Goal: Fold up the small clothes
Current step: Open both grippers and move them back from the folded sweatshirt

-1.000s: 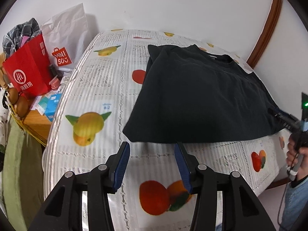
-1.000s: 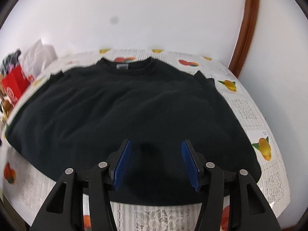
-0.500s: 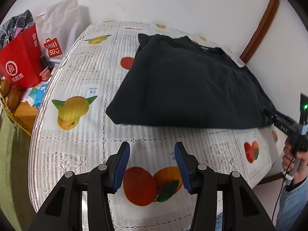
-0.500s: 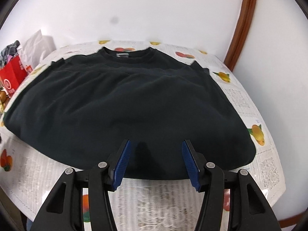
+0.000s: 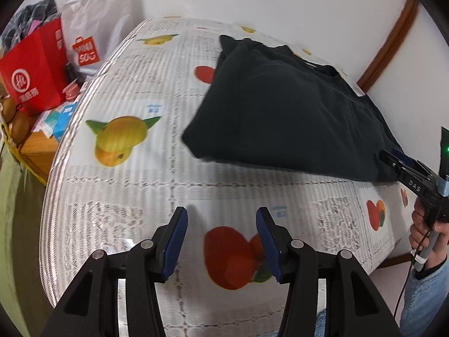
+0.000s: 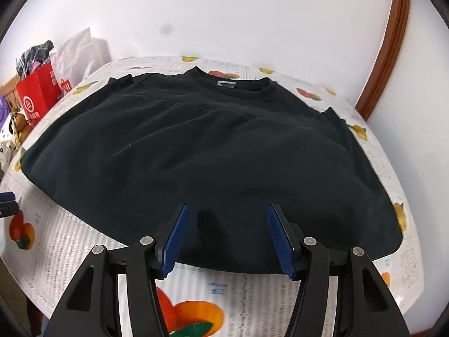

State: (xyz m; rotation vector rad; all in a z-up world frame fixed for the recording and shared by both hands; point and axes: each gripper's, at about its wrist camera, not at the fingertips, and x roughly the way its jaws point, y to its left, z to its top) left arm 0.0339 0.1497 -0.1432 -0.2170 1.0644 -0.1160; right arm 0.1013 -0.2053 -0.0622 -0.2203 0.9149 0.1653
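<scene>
A black T-shirt (image 5: 280, 118) (image 6: 213, 151) lies spread on the table, collar toward the wall and hem toward me. My left gripper (image 5: 221, 219) is open over bare tablecloth, short of the shirt's near left corner, with nothing between its fingers. My right gripper (image 6: 227, 213) is open just above the near hem, its blue pads apart and not pinching the cloth. In the left wrist view the right gripper (image 5: 404, 165) sits at the shirt's near right hem, held by a hand (image 5: 426, 224).
The table wears a white lace cloth (image 5: 118, 196) printed with fruit. A red paper bag (image 5: 33, 67) and a white shopping bag (image 5: 92, 33) stand off its left end with small clutter. A white wall and brown wooden trim (image 6: 387, 42) lie behind.
My left gripper has drawn back from the shirt's corner toward the table's front edge. My right gripper has slid sideways along the hem and back a little. Both stay open.
</scene>
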